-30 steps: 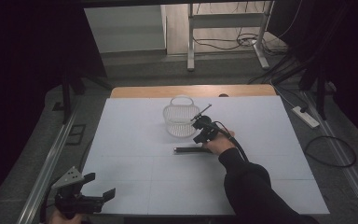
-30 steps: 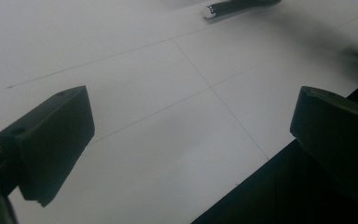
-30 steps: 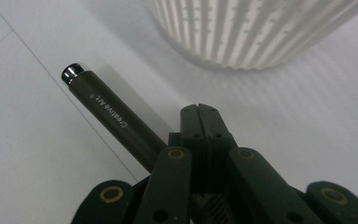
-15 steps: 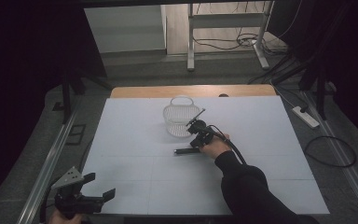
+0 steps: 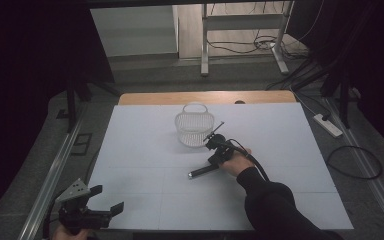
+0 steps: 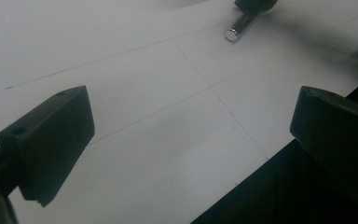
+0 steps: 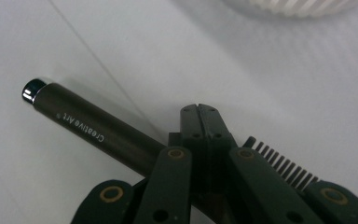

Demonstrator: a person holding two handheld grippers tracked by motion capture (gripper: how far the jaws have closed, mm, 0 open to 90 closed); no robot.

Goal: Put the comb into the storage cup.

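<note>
High view from above, facing forward and down over table [image 5: 290, 130], gripper views close and low, left and high sharing pen [image 6: 234, 31].

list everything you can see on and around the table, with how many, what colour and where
White slatted plastic basket: one, white, far middle of the table.
Dark cylindrical pen with a silver end: one, dark brown-black, lying near the table's middle, held at one end.
White table top: one, white, with a wooden strip at its far edge.
White power strip: one, white, floor at right.
Black cables: several, black, floor at right and behind.
Left gripper: one, black, near-left corner, jaws open, holding nothing.
Right gripper: one, black, beside the basket, shut on the pen.
</note>
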